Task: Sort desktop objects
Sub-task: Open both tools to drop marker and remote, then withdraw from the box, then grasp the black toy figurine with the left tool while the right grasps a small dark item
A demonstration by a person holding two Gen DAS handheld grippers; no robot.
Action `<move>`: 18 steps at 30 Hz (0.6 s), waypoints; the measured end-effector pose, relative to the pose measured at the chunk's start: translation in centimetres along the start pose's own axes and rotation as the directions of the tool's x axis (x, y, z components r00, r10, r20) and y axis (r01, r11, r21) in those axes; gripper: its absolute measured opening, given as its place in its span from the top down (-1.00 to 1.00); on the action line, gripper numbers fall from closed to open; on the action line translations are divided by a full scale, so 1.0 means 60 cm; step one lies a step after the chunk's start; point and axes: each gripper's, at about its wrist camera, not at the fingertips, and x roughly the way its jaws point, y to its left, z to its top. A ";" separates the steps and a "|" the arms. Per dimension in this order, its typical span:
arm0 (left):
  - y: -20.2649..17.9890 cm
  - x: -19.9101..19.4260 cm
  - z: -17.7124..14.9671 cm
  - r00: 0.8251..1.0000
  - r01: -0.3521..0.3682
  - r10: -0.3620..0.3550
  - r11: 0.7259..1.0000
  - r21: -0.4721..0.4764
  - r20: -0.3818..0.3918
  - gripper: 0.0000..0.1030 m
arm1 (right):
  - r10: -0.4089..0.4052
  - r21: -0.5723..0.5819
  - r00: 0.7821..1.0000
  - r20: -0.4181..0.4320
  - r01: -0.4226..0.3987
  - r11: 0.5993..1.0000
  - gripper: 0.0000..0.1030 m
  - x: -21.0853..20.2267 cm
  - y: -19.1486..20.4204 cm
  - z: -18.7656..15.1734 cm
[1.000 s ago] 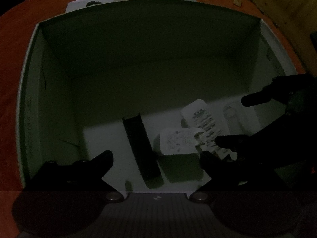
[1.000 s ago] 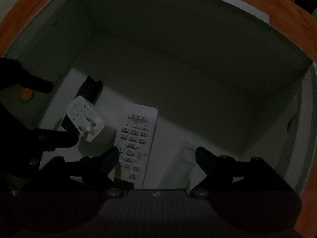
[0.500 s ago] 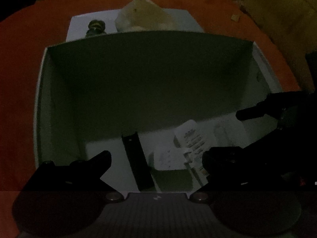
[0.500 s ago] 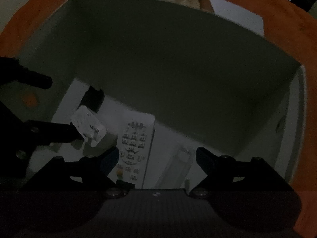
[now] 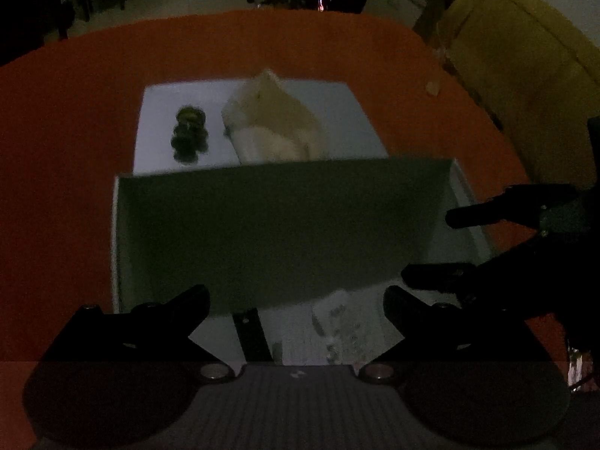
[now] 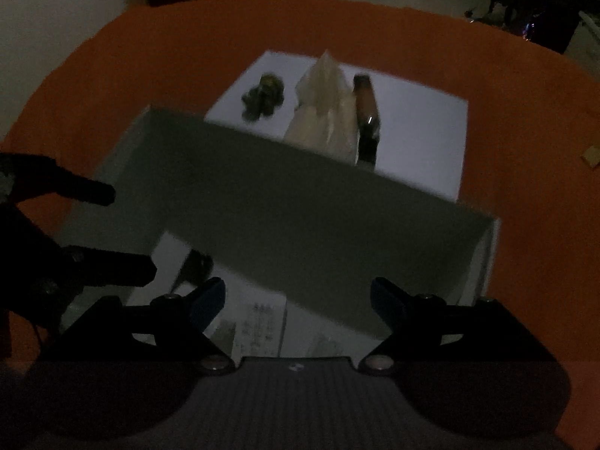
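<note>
A white open box (image 5: 116, 232) (image 6: 491, 247) stands on the orange table. Inside it lie a white remote (image 5: 337, 326) (image 6: 258, 326), a black bar-shaped item (image 5: 251, 333) and, in the right wrist view, a dark object (image 6: 197, 266). My left gripper (image 5: 296, 300) is open and empty above the box's near side. My right gripper (image 6: 298, 296) is also open and empty above the box; it shows at the right of the left wrist view (image 5: 431, 243). The left gripper shows at the left of the right wrist view (image 6: 131, 232).
Behind the box lies a white sheet (image 5: 157, 120) (image 6: 420, 131) carrying a dark green lumpy object (image 5: 189, 133) (image 6: 262, 95), a crumpled pale bag (image 5: 273, 123) (image 6: 324, 108) and a brown tube-like item (image 6: 365, 112). A yellow sofa (image 5: 517, 67) stands at the far right.
Both grippers have risen and drawn back out of the box, staying open. The sheet and items behind the box have come into view. The white charger is no longer seen.
</note>
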 end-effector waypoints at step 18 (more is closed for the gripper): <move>0.041 -0.022 0.108 0.990 -0.069 0.075 0.996 -0.052 0.119 -0.97 | -0.020 0.158 0.988 0.153 -0.005 0.987 -0.72 -0.068 -0.083 0.093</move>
